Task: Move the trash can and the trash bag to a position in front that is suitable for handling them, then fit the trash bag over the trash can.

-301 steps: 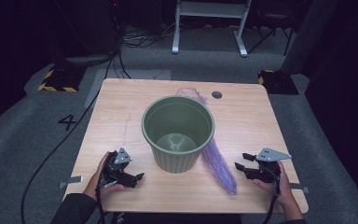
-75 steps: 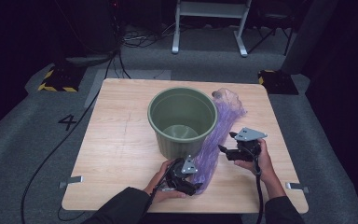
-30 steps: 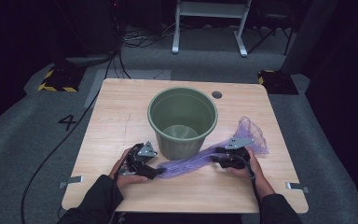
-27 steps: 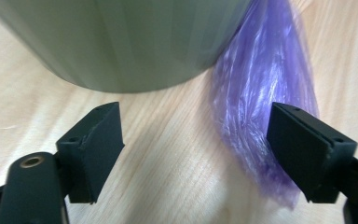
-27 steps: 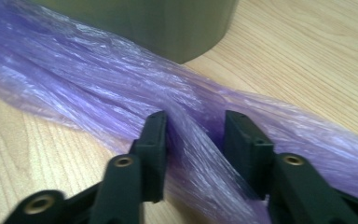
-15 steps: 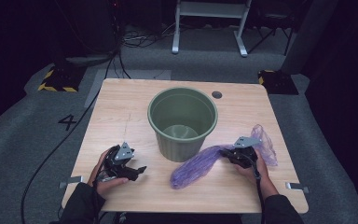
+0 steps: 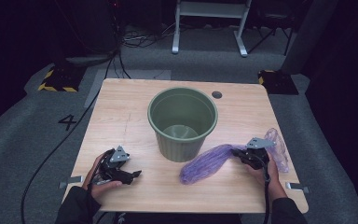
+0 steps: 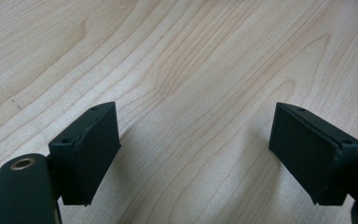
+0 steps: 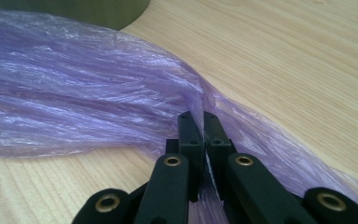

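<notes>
My right claw (image 7: 237, 152) pinched on thin purple plastic bag (image 7: 209, 161) | bag trails toward left claw (image 7: 136, 174), spread empty | green plastic bin (image 7: 182, 122) between, behind.

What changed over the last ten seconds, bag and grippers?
The purple bag moved from behind and right of the green bin to the table's near right. Both grippers held it stretched a second ago; the left gripper let go, its jaws have just been opening, and it drew back left, empty. The right gripper has just been closing and pinches the bag. The bin barely shifted and is not yet lined.
</notes>
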A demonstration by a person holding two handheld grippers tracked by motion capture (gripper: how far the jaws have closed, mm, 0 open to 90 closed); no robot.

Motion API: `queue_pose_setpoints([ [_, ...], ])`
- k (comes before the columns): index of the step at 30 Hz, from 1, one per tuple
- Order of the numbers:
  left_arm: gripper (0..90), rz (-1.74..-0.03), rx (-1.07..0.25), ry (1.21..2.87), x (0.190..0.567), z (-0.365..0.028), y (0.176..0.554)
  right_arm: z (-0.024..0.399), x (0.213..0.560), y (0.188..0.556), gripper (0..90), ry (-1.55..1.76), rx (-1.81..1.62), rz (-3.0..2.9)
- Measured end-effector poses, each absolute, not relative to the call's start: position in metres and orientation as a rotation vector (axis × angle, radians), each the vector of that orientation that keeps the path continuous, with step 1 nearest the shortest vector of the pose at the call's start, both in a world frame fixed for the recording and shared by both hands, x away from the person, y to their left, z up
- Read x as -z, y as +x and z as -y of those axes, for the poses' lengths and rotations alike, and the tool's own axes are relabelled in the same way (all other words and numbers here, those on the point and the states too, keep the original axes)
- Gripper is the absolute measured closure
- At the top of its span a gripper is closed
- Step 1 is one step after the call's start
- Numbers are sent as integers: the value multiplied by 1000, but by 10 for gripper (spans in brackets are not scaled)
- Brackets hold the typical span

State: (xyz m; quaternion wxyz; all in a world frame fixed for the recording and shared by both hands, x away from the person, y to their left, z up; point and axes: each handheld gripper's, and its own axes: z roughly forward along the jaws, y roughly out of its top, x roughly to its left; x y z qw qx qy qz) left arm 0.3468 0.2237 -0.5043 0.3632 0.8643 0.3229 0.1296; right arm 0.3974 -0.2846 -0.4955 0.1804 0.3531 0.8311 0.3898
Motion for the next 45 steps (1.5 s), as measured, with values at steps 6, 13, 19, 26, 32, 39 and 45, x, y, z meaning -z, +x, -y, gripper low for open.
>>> queue_pose_setpoints([
  [6,145,-823,-336,2227,504,-224,347,296,490,399,899,1025,-1111,-2300],
  [13,145,-822,-337,2227,504,-224,347,304,484,402,900,1041,-1138,-2257],
  [19,145,-823,-336,2226,504,-224,347,306,478,401,900,1029,-1184,-2232],
  [26,152,-828,-338,2225,504,-224,345,305,470,398,900,1005,-1239,-2218],
  [32,152,-832,-335,2223,504,-224,345,305,460,395,900,975,-1274,-2188],
  [39,152,-829,-335,2223,505,-224,345,308,452,392,900,961,-1307,-2152],
  [45,148,-825,-331,2224,505,-224,346,310,443,385,900,924,-1335,-2122],
])
